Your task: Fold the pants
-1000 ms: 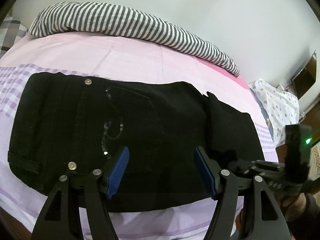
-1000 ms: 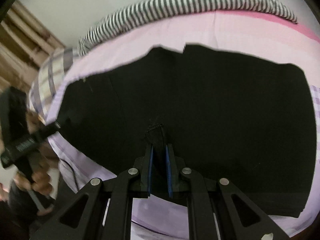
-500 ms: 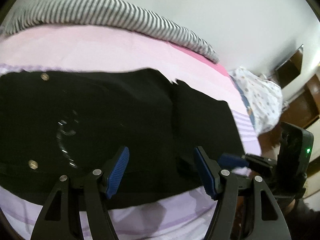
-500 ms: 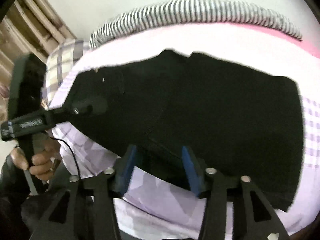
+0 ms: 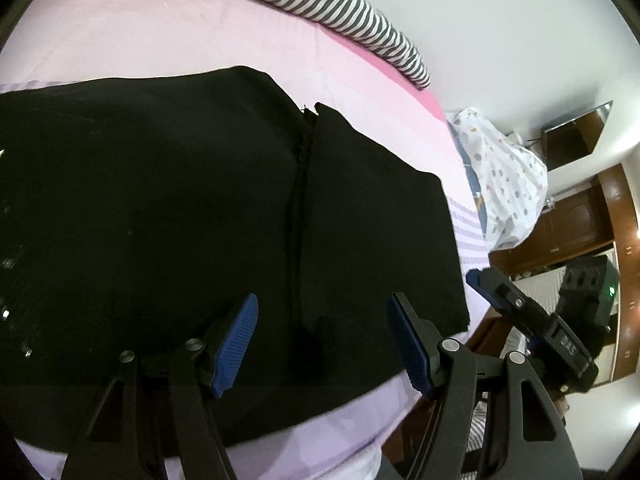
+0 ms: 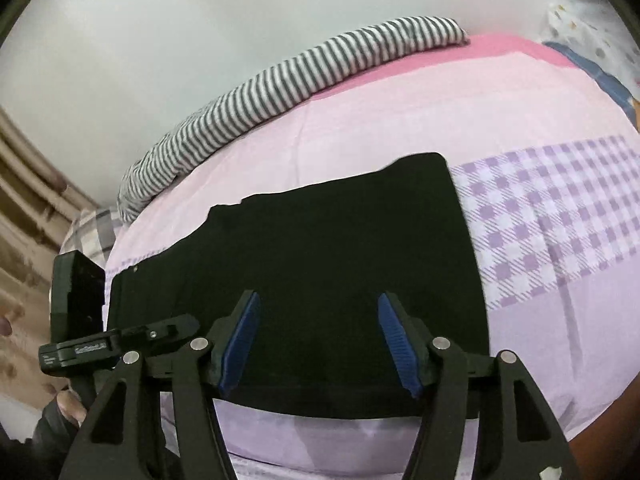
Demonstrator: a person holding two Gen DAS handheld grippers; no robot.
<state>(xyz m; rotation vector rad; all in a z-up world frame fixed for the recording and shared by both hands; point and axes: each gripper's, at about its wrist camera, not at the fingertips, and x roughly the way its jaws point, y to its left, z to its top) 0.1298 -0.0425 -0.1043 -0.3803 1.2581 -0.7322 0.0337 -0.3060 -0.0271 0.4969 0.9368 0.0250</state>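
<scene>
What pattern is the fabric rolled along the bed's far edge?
Grey-and-white stripes; the rolled fabric shows best in the right wrist view.

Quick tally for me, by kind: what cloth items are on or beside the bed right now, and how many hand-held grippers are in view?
Black pants, folded flat on the bed: 1
Striped cloth along the wall: 1
Spotted white cloth past the bed's end: 1
Plaid cloth at the other end: 1
Hand-held grippers, both open: 2, left hand-held gripper, right hand-held gripper
Total: 6
</scene>
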